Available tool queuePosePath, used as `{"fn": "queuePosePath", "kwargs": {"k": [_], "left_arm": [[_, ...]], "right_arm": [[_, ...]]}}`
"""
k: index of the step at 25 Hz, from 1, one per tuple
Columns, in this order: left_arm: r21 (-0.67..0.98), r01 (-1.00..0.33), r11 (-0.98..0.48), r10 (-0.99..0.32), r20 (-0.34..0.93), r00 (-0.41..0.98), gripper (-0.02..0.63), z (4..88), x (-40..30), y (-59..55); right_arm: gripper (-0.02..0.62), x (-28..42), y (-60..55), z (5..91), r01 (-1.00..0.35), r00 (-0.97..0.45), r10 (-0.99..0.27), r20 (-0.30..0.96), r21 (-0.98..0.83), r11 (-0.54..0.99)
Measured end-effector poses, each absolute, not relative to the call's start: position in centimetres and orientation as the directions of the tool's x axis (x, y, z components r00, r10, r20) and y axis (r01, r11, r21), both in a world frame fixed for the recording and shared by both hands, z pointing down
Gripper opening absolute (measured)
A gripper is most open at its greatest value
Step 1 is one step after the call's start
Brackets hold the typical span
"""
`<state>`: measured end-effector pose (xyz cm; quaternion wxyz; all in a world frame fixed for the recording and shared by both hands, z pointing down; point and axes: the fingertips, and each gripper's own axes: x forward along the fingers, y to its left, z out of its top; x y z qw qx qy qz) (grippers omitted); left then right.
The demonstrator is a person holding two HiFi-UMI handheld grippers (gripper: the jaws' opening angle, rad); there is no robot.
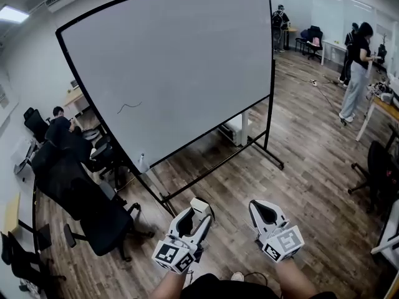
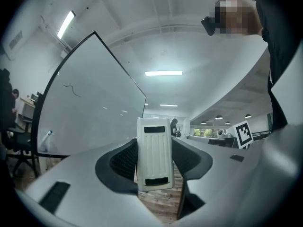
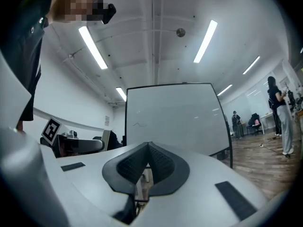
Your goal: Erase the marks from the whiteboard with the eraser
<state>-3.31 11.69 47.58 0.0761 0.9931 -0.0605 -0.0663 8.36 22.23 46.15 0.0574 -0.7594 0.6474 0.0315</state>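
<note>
Closest in was the left gripper (image 1: 197, 213), and it was clamped on the eraser (image 2: 154, 159): a white ribbed block standing upright between its jaws, pinched on both sides. So the tool was in hand. The right gripper (image 1: 262, 212), just beside it, had its jaws pressed together with nothing in them.

The whiteboard (image 1: 187, 55) stood ahead of and above both grippers, well apart from them, with a stretch of wooden floor (image 1: 299, 167) in between. One small dark squiggle (image 1: 129, 106) sat on the board, up and to the left of the left gripper. The rest of the surface looked clean as far as I could tell.

My read: barely started. Eraser grabbed, but the mark was still there and the eraser was nowhere near the board. What was left was basically everything: close the gap, press the eraser on the squiggle, wipe.
</note>
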Motion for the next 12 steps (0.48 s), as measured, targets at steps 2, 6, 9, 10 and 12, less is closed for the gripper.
{"fn": "queuePosePath", "kwargs": {"k": [2, 6, 9, 10, 12], "left_arm": [[0.159, -0.156, -0.975, -0.174, -0.109, 0.979, 0.239, 48.2, -3.7, 10.0], [0.111, -0.259, -0.959, -0.27, -0.096, 0.958, 0.239, 48.3, -3.8, 5.1], [0.102, -0.294, -0.95, -0.304, -0.11, 0.946, 0.239, 48.4, -3.7, 1.7], [0.103, -0.304, -0.947, -0.315, -0.113, 0.942, 0.239, 48.5, -3.7, 0.5], [0.105, -0.331, -0.938, -0.342, -0.111, 0.933, 0.239, 48.6, -3.7, -2.1]], "right_arm": [[0.02, 8.0, 20.5, 46.4, -0.993, 0.116, -0.987, -0.113, -0.027, -0.114], [0.02, 8.5, 15.7, 46.8, -0.999, 0.047, -0.994, -0.098, -0.024, -0.045], [0.02, 9.3, 11.7, 47.2, -1.0, 0.005, -0.997, -0.083, -0.015, -0.004], [0.02, 9.5, 10.3, 47.3, -1.0, -0.007, -0.997, -0.078, -0.013, 0.008], [0.02, 9.9, 7.3, 47.3, -0.999, -0.029, -0.997, -0.072, -0.019, 0.03]]}}
